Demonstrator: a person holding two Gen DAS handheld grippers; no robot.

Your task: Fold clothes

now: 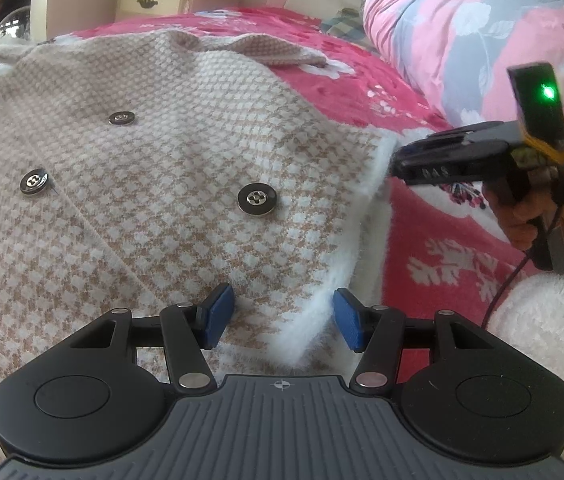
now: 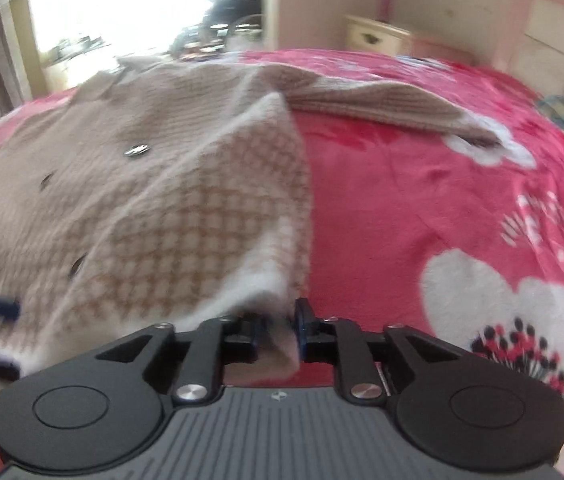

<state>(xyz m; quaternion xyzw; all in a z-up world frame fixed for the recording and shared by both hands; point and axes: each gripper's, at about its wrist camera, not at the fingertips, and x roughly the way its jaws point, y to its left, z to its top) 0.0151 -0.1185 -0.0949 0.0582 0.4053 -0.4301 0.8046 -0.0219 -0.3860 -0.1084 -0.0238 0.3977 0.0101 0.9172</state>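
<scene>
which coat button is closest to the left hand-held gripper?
The right-hand button, just above the left hand-held gripper; the other two sit farther up-left.

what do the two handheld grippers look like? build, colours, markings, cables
Both alike: left gripper and right gripper have black linkage arms with silver pivot pins, blue finger pads, a ribbed grey body and round black housings. From outside, the right shows a green LED and a black cable.

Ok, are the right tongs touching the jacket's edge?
Touching. The right wrist view shows the jacket's white fluffy edge pinched between the right tongs, cloth filling the gap between the blue pads.
</scene>
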